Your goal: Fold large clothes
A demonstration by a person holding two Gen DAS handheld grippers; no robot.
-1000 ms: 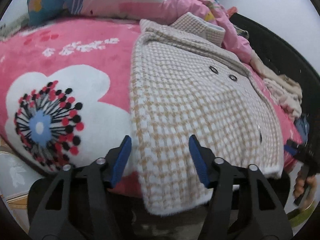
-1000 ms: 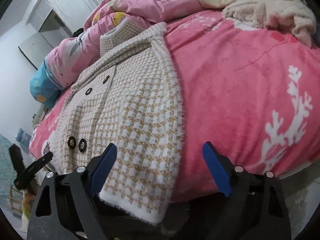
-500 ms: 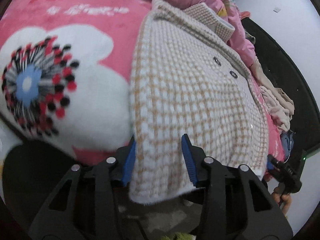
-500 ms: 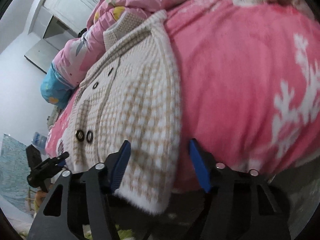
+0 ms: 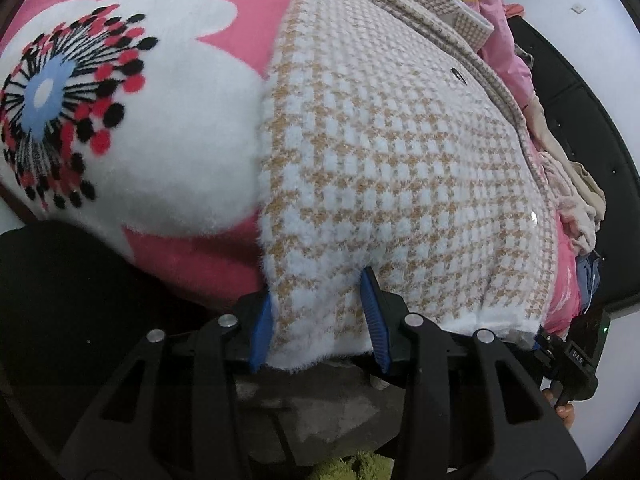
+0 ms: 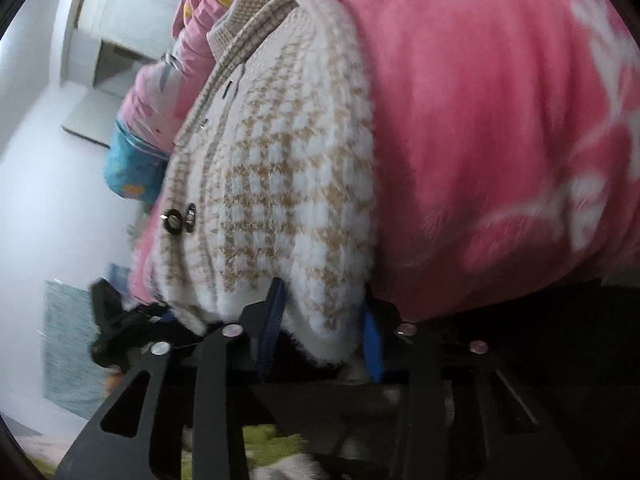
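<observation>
Left wrist: the coat (image 5: 384, 168) is spread at the bed (image 5: 192, 256) edge; its hem is pinched as the left gripper (image 5: 318, 320) jaws have been closing. Right wrist: the right gripper (image 6: 320, 332) jaws have likewise closed on the hem; fluffy pile could slip out.

**A pink bed against white walls**

The bed takes up most of both views, covered by a pink fleece blanket (image 5: 192, 256) printed with a large white flower that has a blue centre and red and black dots. At the head of the bed lies a bunched pink quilt (image 6: 160, 96) with a blue patterned end. Beyond the quilt stand plain white walls (image 6: 36, 128) and pale cabinets (image 6: 116, 8). A dark bed frame (image 5: 580, 128) runs along the bed's far side, with crumpled cream cloth (image 5: 580, 184) heaped against it. Below the bed's near edge shows a green shaggy rug (image 5: 352, 466). Light is soft and even.
</observation>
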